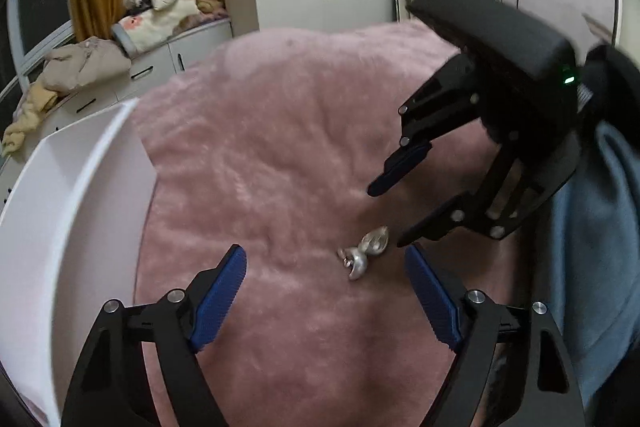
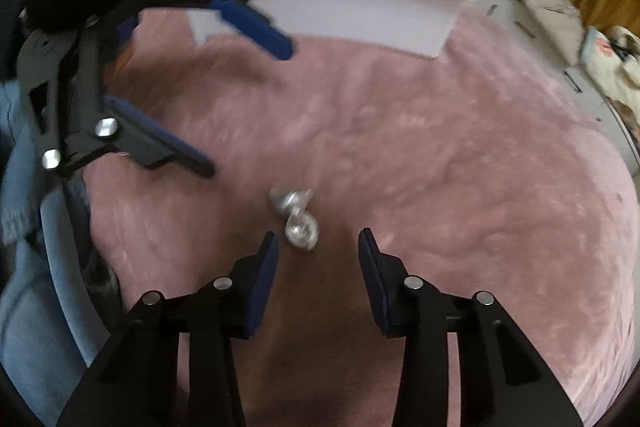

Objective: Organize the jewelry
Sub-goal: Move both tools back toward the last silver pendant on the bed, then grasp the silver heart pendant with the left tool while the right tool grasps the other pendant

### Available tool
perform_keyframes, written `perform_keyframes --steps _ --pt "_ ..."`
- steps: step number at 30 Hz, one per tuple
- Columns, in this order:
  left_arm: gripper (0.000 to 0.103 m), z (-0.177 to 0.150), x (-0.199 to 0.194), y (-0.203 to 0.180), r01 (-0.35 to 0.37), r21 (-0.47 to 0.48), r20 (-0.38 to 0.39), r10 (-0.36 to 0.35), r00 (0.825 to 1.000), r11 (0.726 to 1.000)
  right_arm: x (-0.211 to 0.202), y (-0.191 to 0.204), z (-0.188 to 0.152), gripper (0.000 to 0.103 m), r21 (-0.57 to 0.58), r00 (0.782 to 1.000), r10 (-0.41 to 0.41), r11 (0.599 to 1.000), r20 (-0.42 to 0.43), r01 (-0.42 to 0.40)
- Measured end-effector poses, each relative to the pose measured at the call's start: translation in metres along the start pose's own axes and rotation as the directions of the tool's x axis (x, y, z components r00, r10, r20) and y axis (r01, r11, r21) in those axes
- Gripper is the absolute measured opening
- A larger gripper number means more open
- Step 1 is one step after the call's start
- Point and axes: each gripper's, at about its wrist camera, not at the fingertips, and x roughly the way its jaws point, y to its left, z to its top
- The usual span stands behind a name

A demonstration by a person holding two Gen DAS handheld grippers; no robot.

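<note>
Pink plush blanket (image 1: 280, 155), covering bed. White open box (image 1: 80, 187), nine o'clock edge. Left gripper (image 1: 326, 287), jaws apart, empty. Right gripper (image 2: 318, 255), jaws apart, empty. Silver jewelry piece (image 1: 362, 253), centre, between both. No legible writing.

Silver jewelry (image 2: 295, 218) lies on the pink blanket (image 2: 460, 167), just ahead of the right gripper (image 2: 319, 247), whose fingers stand apart, nearer its left finger. The left gripper (image 2: 248, 99), also spread, hovers beyond the jewelry; a white box (image 2: 344, 7) sits farther back
</note>
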Motion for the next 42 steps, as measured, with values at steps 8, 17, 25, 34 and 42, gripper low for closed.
perform_keyframes --steps 8,17,25,34,42 --pt "0.064 -0.003 0.039 -0.006 0.063 0.054 -0.083 -0.059 0.995 0.997 0.017 -0.009 0.001 0.037 0.026 0.999 0.046 0.999 -0.007 -0.046" --pt "0.041 -0.008 0.063 -0.006 0.09 0.052 -0.123 -0.083 0.989 0.995 0.028 -0.015 0.001 0.026 0.042 0.997 0.074 0.996 -0.03 -0.073" --pt "0.024 -0.013 0.065 -0.006 0.112 0.033 -0.099 -0.108 0.989 0.993 0.03 -0.018 0.003 0.018 0.066 0.994 0.107 0.992 -0.021 -0.106" --pt "0.022 -0.019 0.048 -0.003 0.087 -0.005 -0.079 -0.088 0.993 0.996 0.017 -0.013 -0.004 0.018 0.087 0.995 0.101 0.991 0.006 -0.101" --pt "0.023 -0.019 0.03 0.022 0.01 -0.1 -0.052 -0.016 0.999 0.995 0.011 -0.021 -0.004 0.018 0.131 0.996 0.077 0.988 0.032 -0.081"
